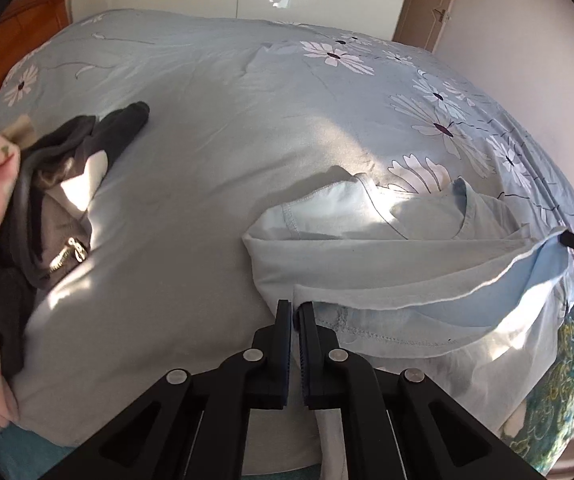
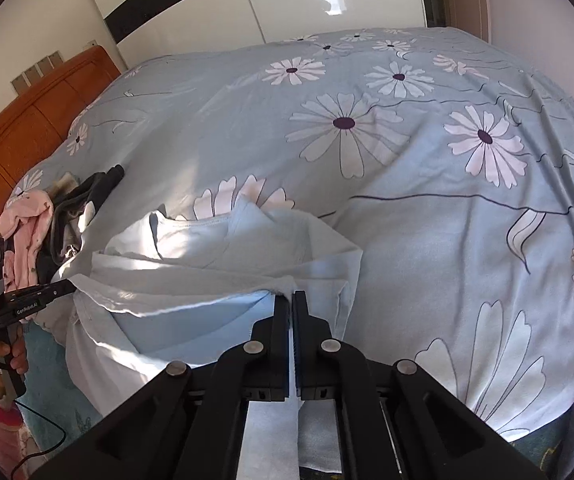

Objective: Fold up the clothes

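light-blue shirt [image 1: 387, 256] lies near bed [image 1: 215, 168] front edge, hem lifted and stretched between both grippers | left gripper [image 1: 294, 309] fingers clenched on hem's left corner | right gripper [image 2: 290, 298] fingers clenched on hem's right corner | dark and pink clothes pile [image 1: 35, 208] on bed's left, apart from shirt

On my right wrist feed, the left gripper [image 2: 69, 286] carries white lettering along its black body that I read as "GenRobot.AI". A smaller white line near its handle is too tiny to read.
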